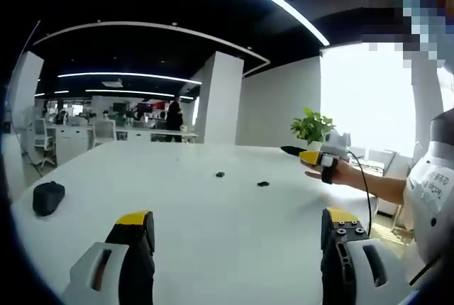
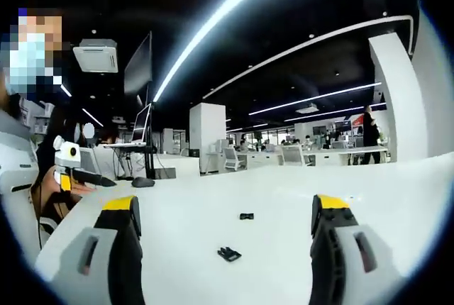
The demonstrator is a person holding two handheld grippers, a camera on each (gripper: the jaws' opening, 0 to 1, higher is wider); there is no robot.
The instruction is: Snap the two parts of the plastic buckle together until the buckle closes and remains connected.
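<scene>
Lying apart: two small black buckle parts (image 2: 229,253) (image 2: 246,216) | both claws wide open, empty

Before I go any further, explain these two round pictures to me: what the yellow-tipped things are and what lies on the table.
A person holds a handheld gripper in each hand; a camera rides on each. In the left gripper view, its own fingers rise from the bottom, spread open, holding nothing; the right gripper shows across the white table. The right gripper view likewise shows its open fingers and the left gripper. Two small black buckle parts lie apart on the table. A dark mouse-like object sits near the edge.
</scene>
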